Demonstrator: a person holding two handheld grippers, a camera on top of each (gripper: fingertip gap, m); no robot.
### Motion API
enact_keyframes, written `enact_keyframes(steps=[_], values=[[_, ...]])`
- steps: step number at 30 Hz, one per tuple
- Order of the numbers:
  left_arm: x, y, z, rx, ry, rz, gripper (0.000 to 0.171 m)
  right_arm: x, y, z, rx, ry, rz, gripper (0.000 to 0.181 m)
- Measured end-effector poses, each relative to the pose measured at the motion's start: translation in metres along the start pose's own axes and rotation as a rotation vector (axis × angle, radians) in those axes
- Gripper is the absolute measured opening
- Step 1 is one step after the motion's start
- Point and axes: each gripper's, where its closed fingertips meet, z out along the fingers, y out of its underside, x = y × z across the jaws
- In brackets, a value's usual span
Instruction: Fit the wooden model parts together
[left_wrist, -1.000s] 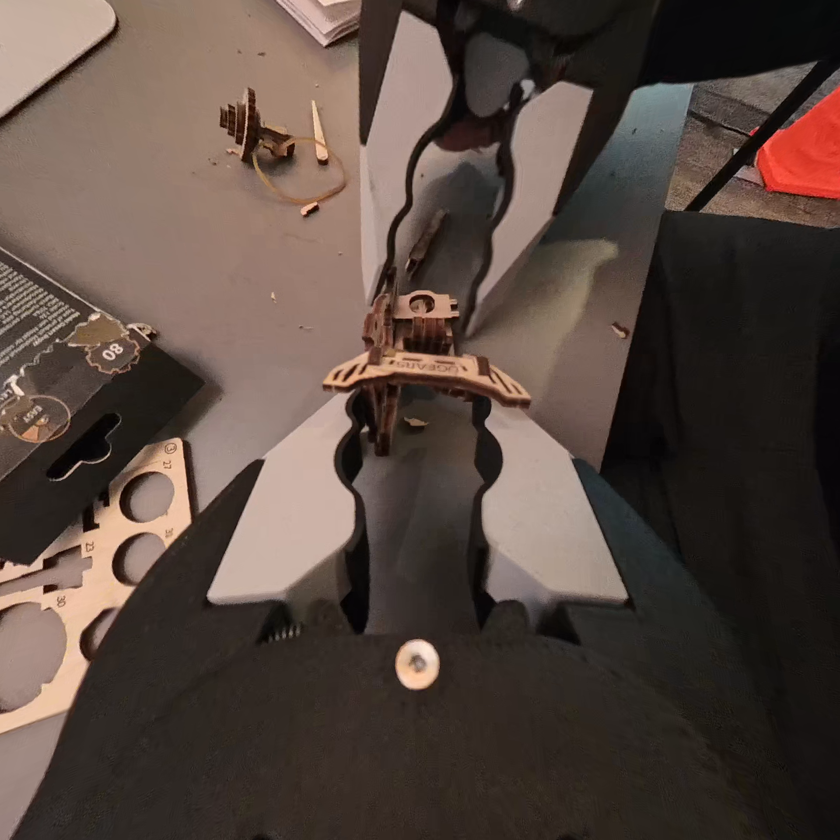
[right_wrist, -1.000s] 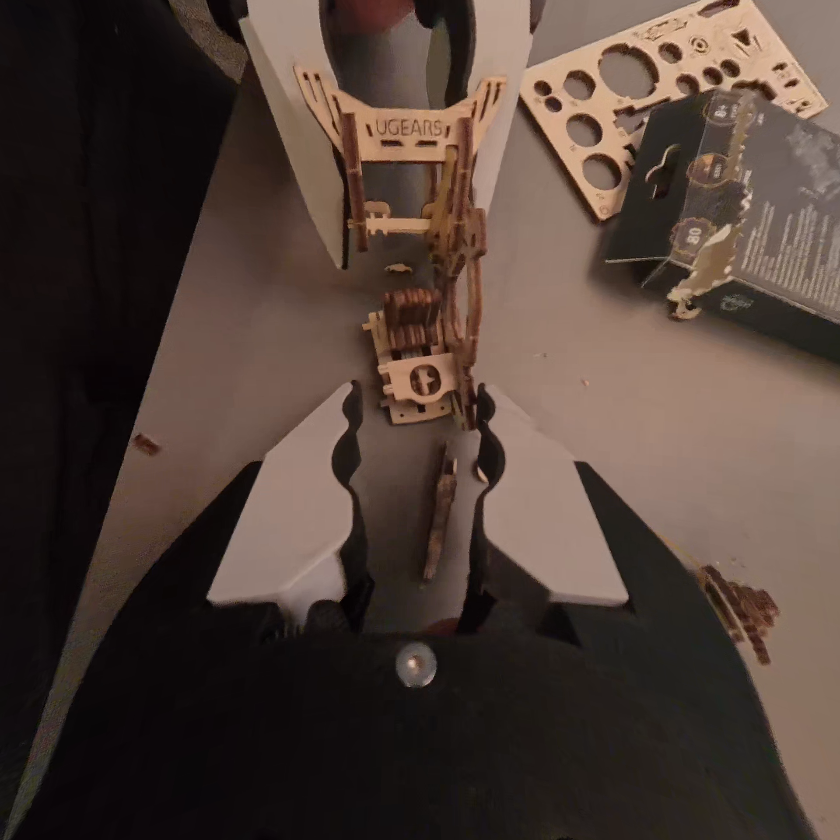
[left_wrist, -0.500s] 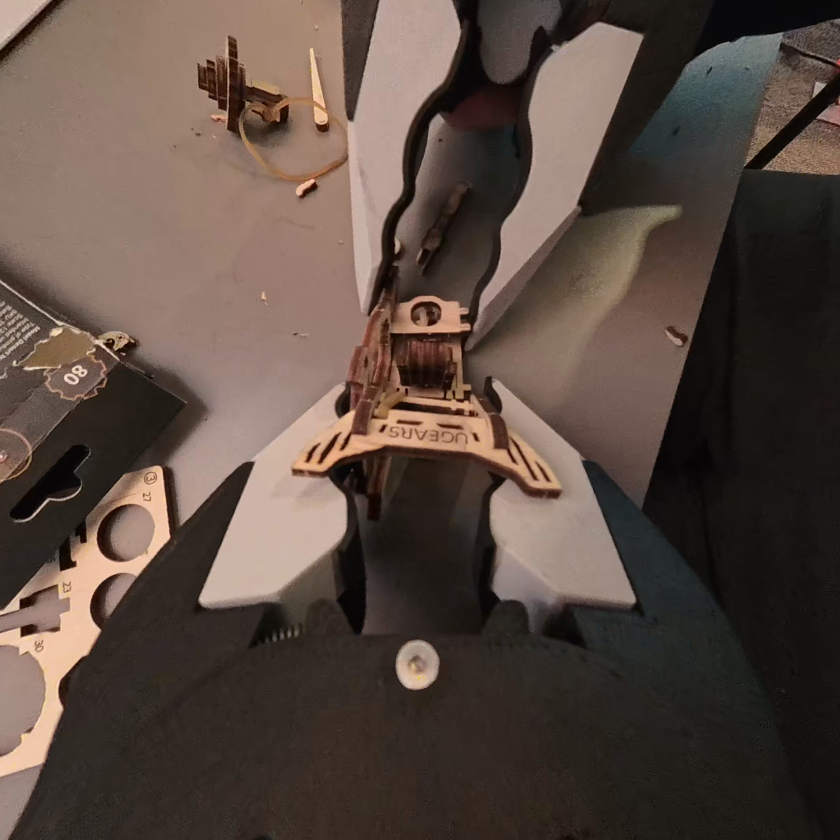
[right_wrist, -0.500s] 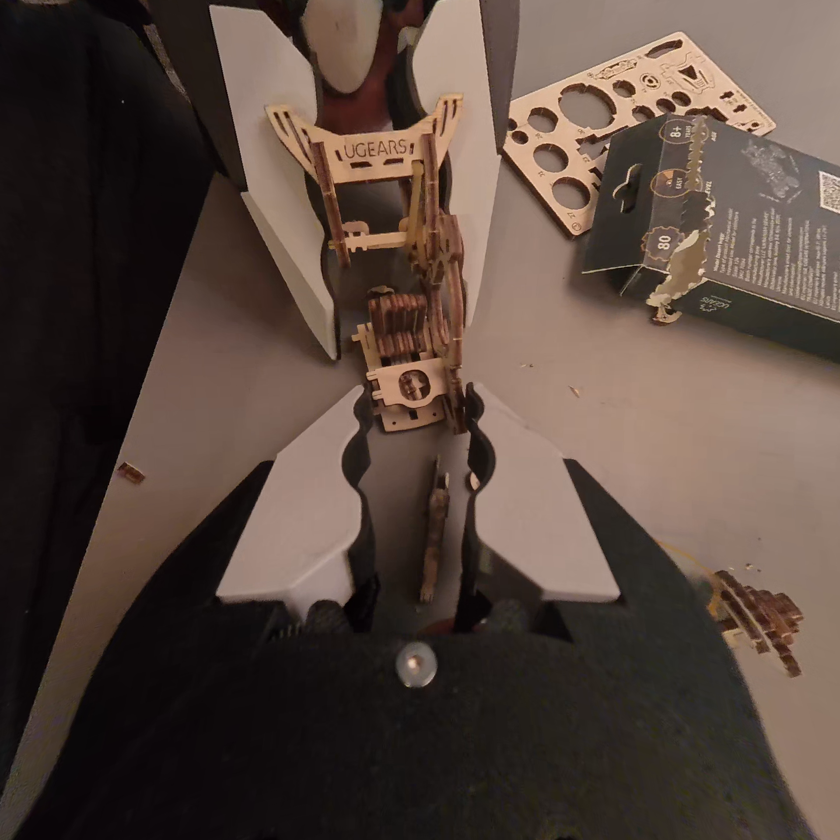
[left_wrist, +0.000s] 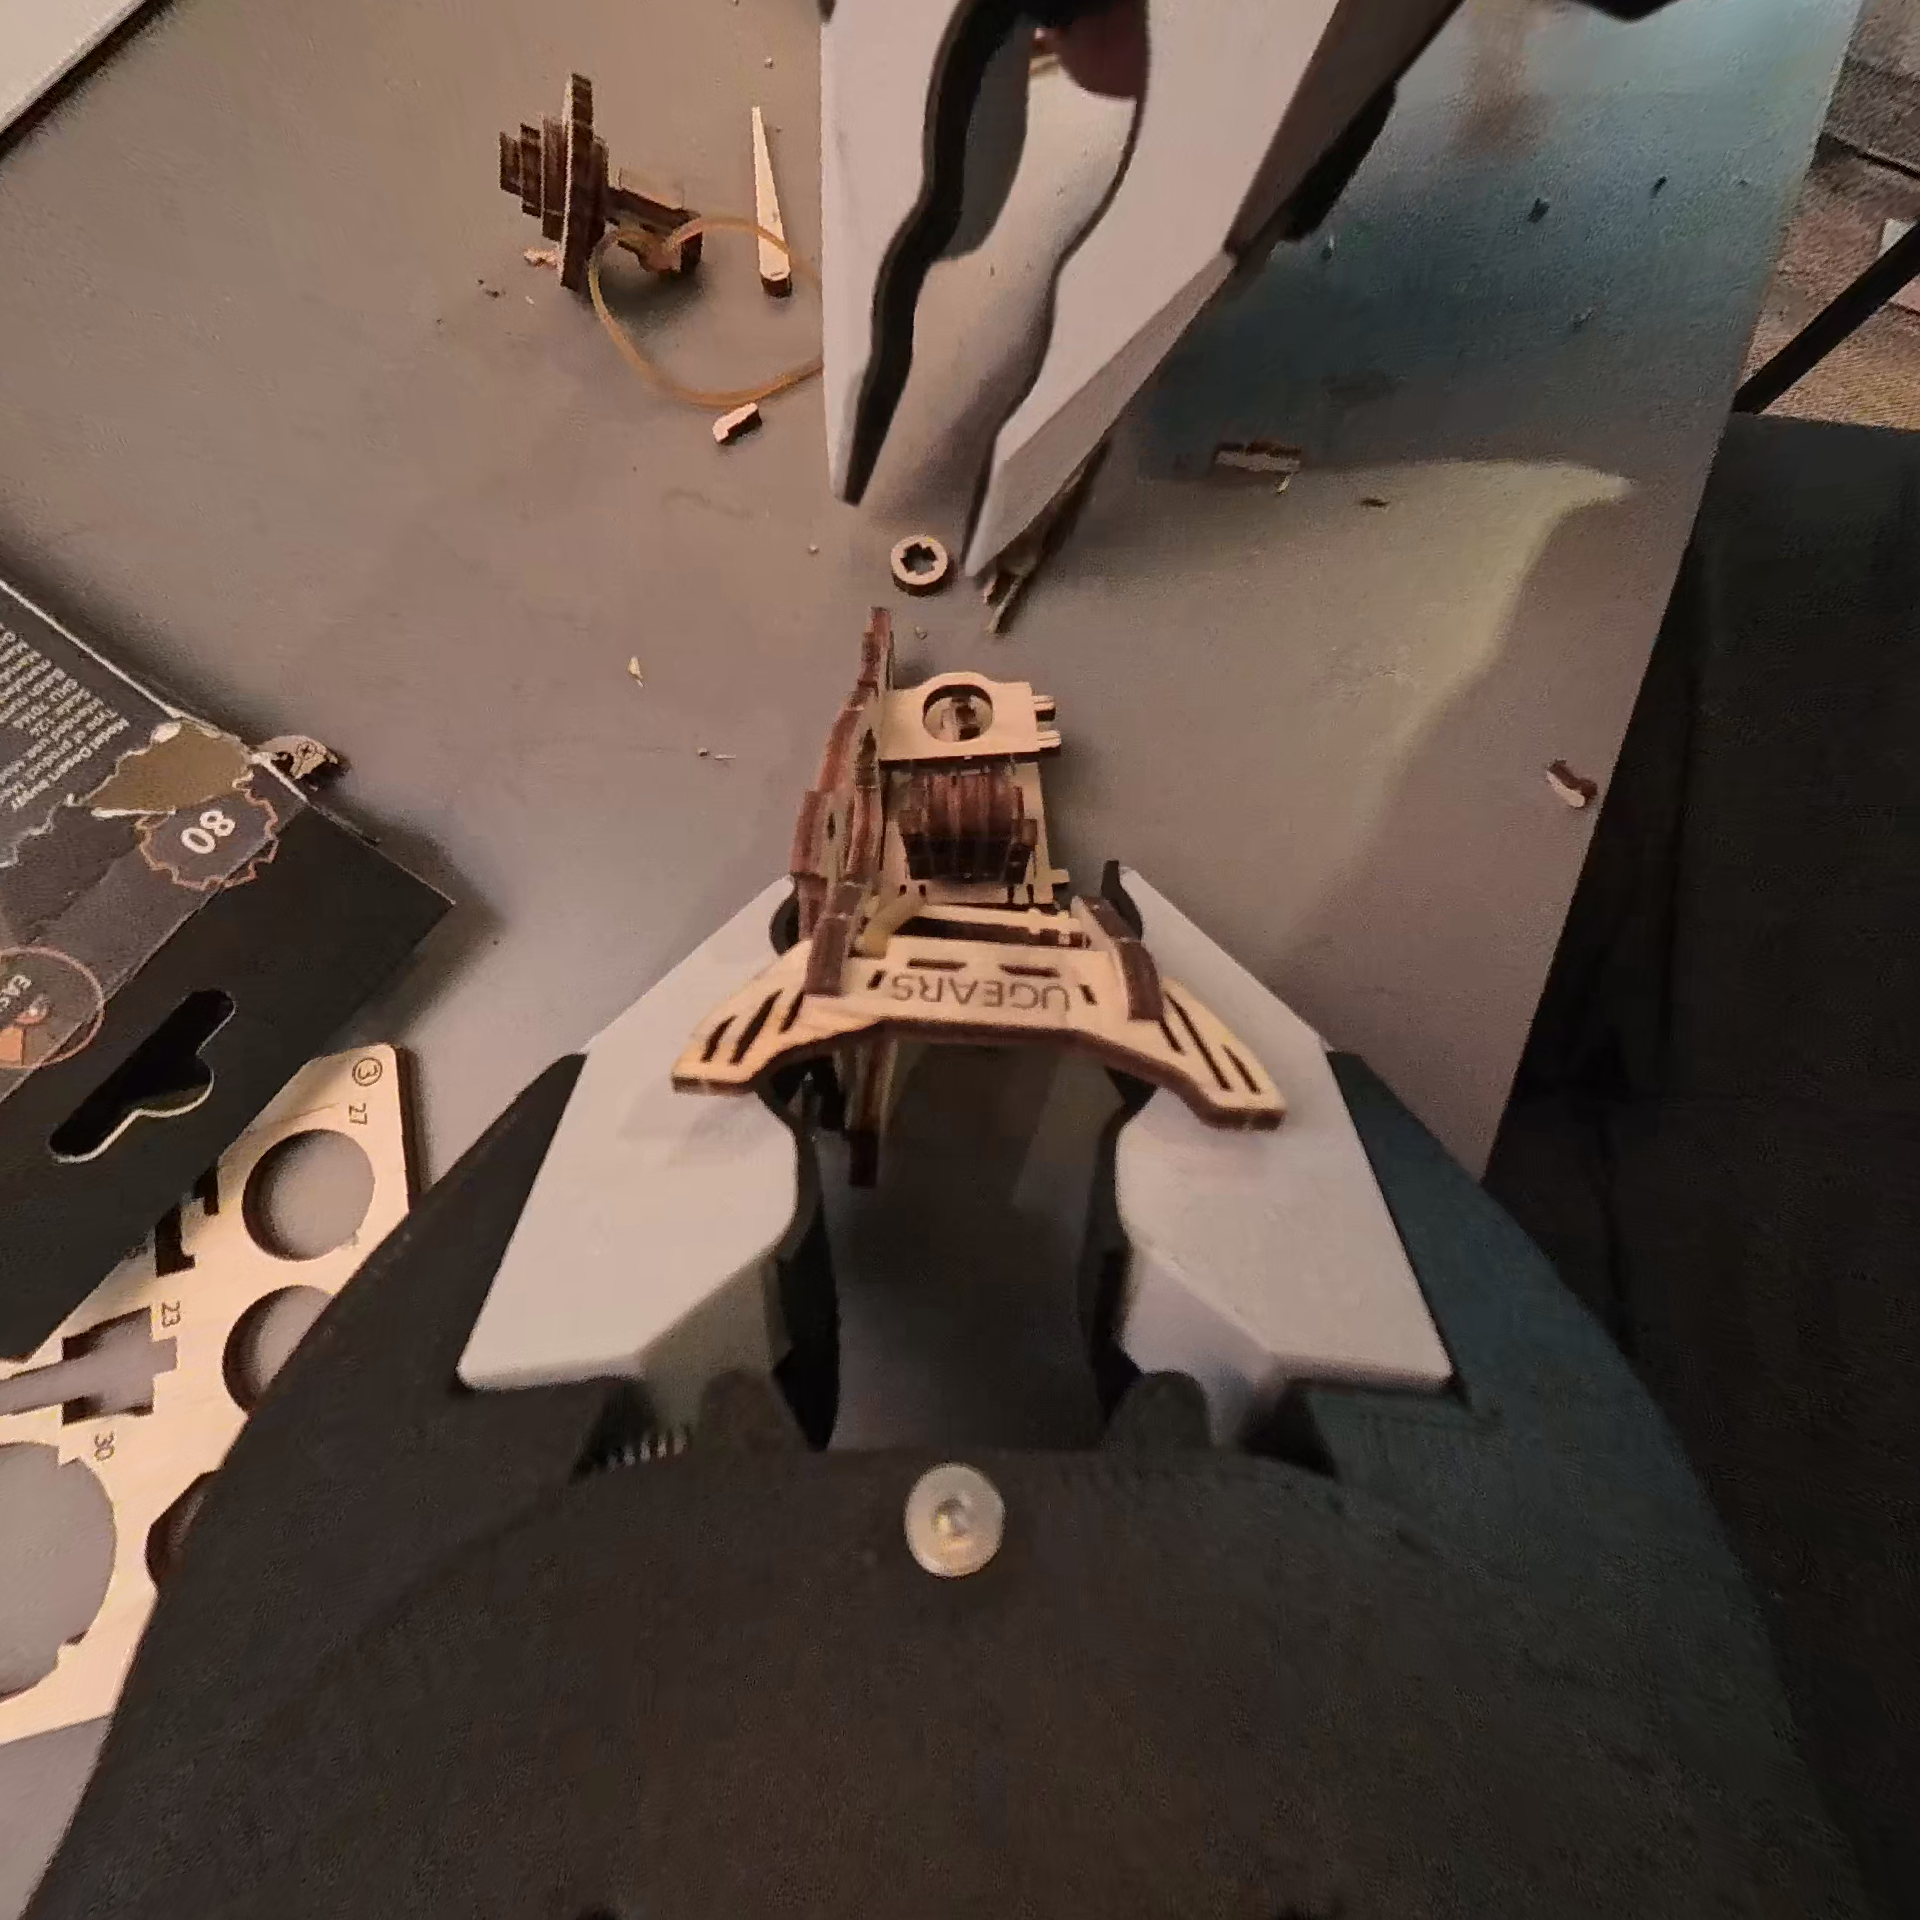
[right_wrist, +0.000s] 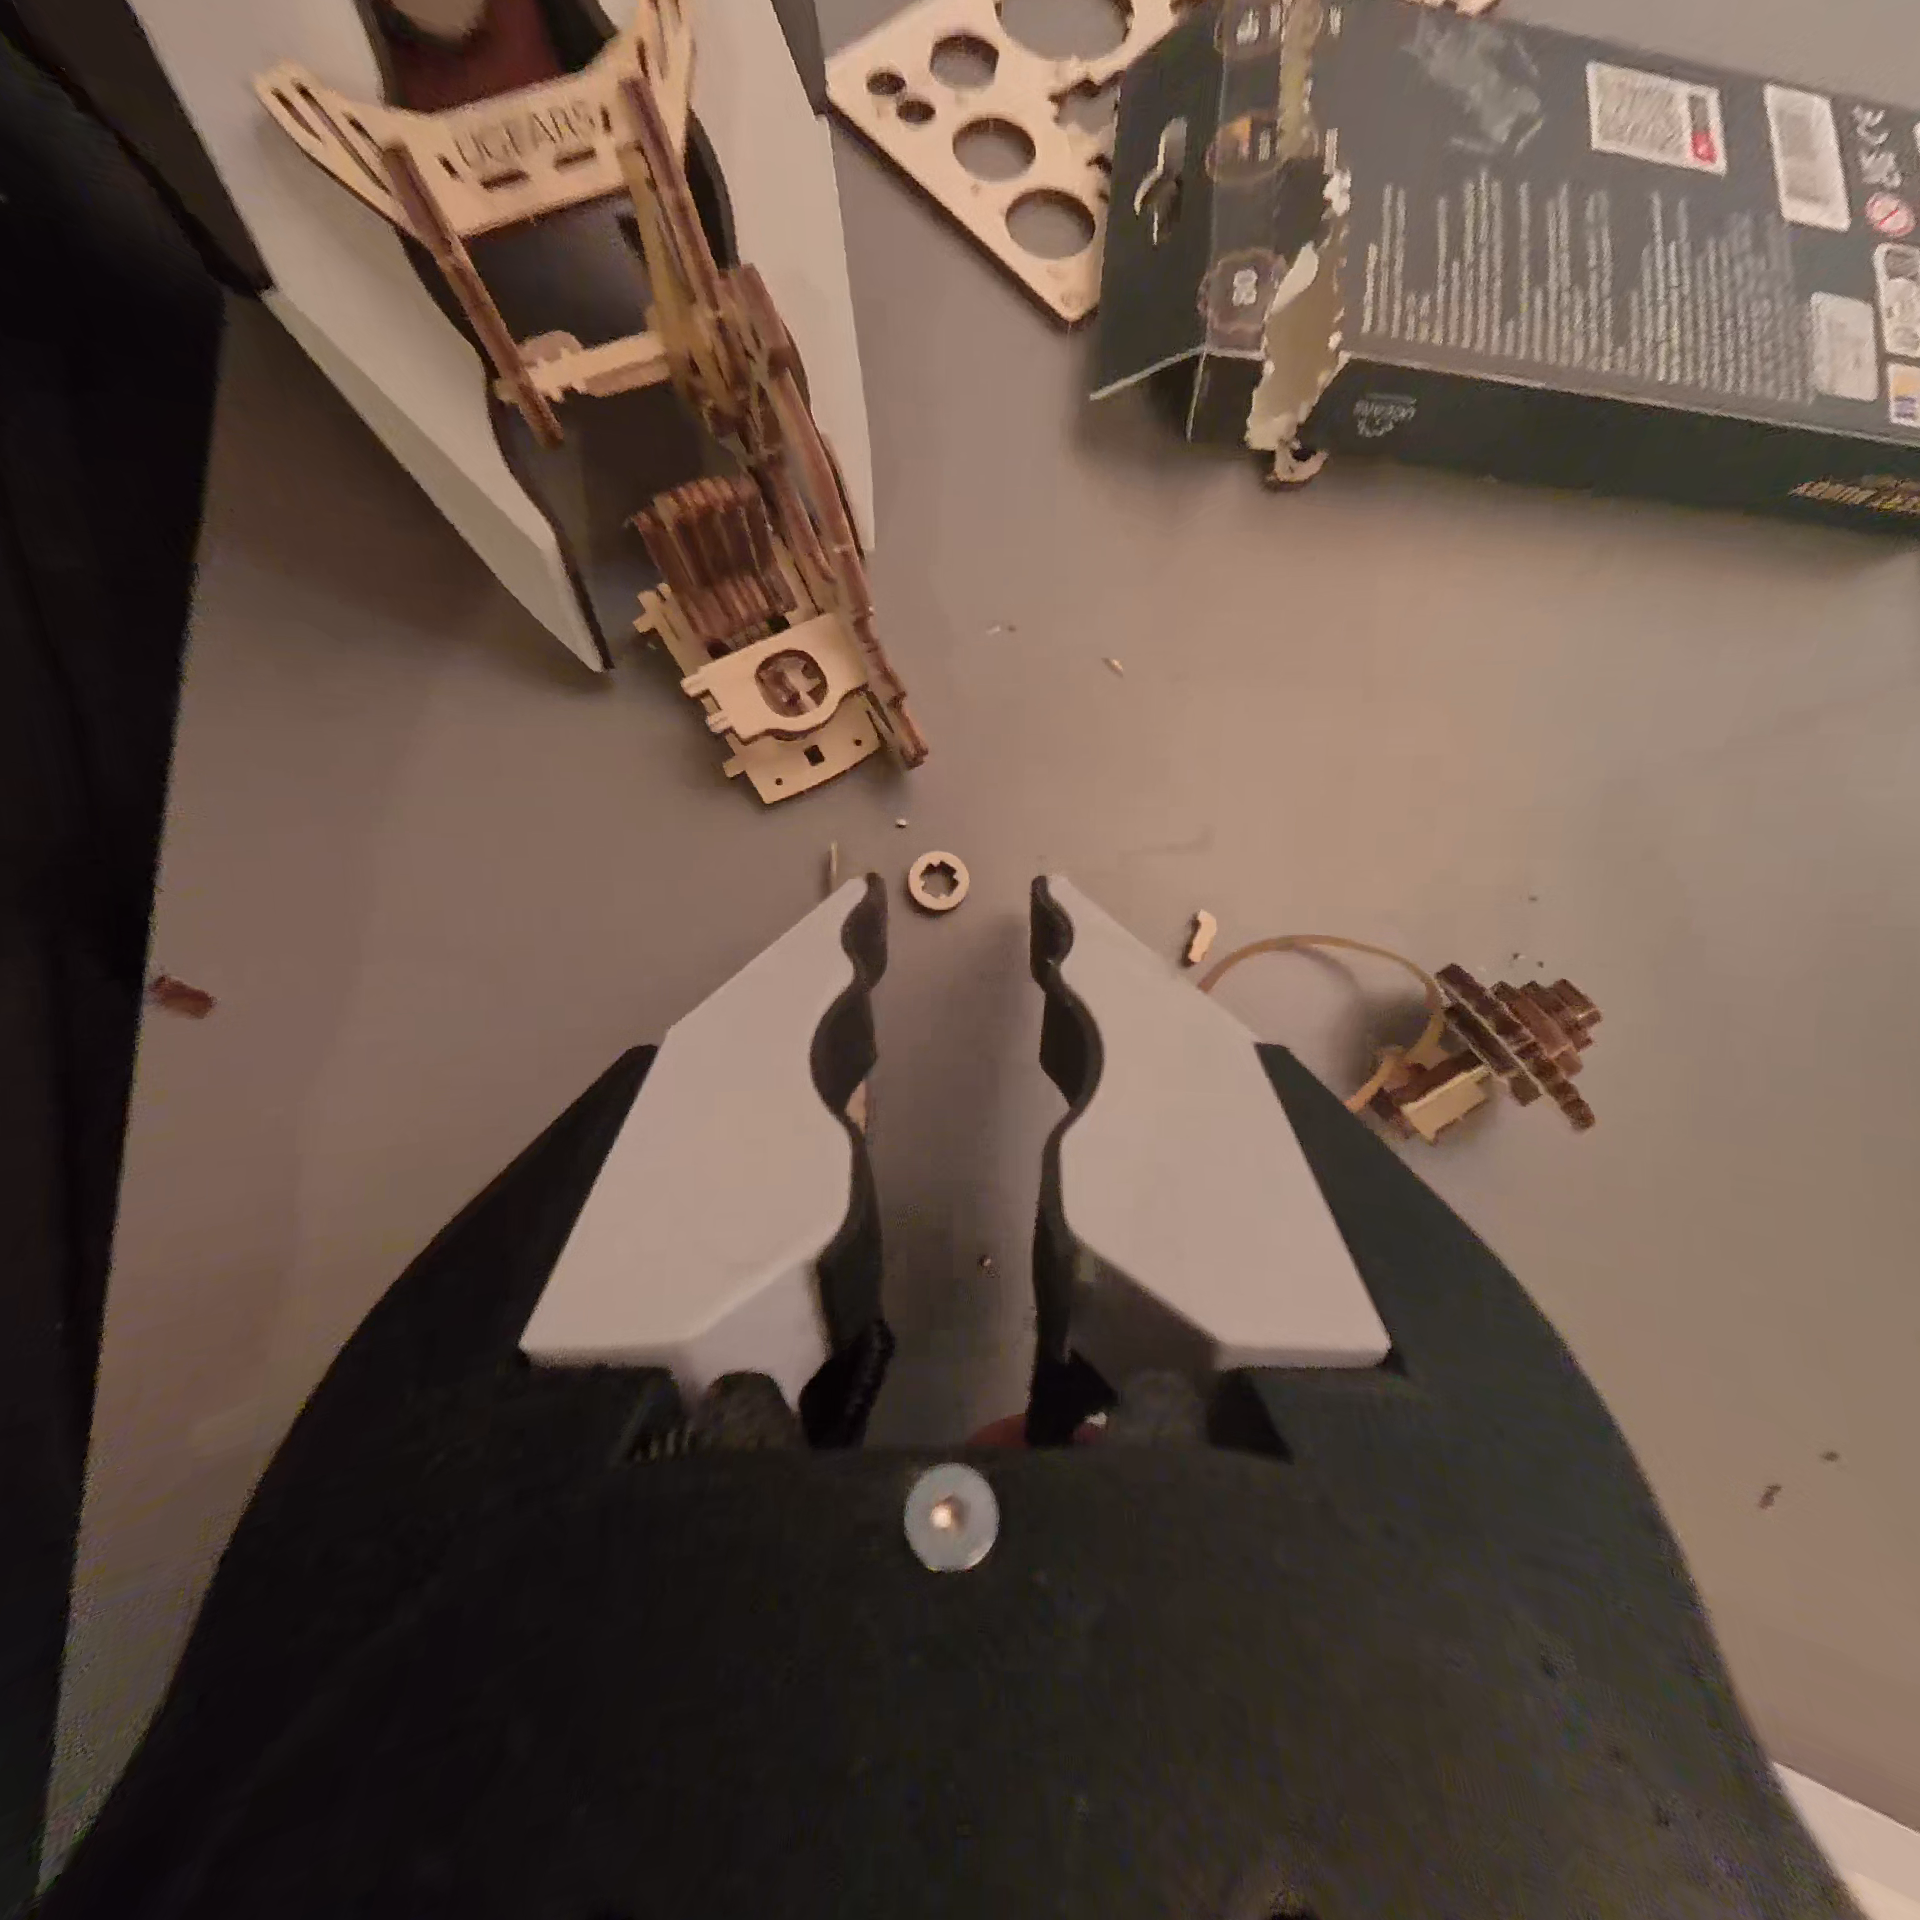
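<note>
My left gripper (left_wrist: 956, 899) is shut on the wooden model (left_wrist: 940, 862), a light frame with a dark gear stack; its wide plate rests over my fingers. The right wrist view shows the model (right_wrist: 727, 488) at the upper left, its front end close to the grey table (right_wrist: 1299, 727). My right gripper (right_wrist: 956, 885) is open and empty, a short way from the model. A small wooden ring (right_wrist: 938, 883) lies on the table just ahead of its tips. In the left wrist view the ring (left_wrist: 923, 566) lies beside the right gripper (left_wrist: 914, 520). A thin stick (left_wrist: 1023, 582) is partly hidden under one finger.
A gear sub-assembly with a rubber band (right_wrist: 1496, 1049) lies to the right of my right gripper. A torn black box (right_wrist: 1507, 260) and a punched wooden sheet (right_wrist: 987, 135) lie beyond. Dark cloth (left_wrist: 1714, 935) hangs past the table edge. Small wood chips are scattered around.
My right gripper has drawn back from the model, which it stood against before. The small ring now shows on the table between them. My left gripper still holds the model.
</note>
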Motion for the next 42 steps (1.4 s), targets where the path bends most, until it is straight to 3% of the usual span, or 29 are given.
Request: enact_keyframes(steps=[5,8,11,16,26,42], values=[[-0.002,0.0,0.0,-0.002,-0.013,0.0,0.053,-0.001,0.0,0.007,-0.004,0.002,0.02,0.009],[-0.004,0.0,0.0,-0.003,-0.029,-0.001,0.053,0.0,-0.002,0.006,0.021,0.001,0.048,0.009],[-0.006,0.001,0.001,-0.007,-0.051,0.002,0.053,-0.004,-0.023,-0.004,0.113,-0.026,0.111,0.008],[-0.006,0.0,0.001,-0.009,-0.06,0.003,0.053,-0.022,-0.04,0.002,0.135,-0.07,0.084,0.008],[-0.006,0.0,0.001,-0.009,-0.061,0.007,0.053,-0.022,-0.039,0.017,0.127,-0.071,0.06,0.008],[-0.006,0.0,0.002,-0.009,-0.06,0.005,0.053,-0.023,-0.041,0.011,0.098,-0.055,0.042,0.014]])
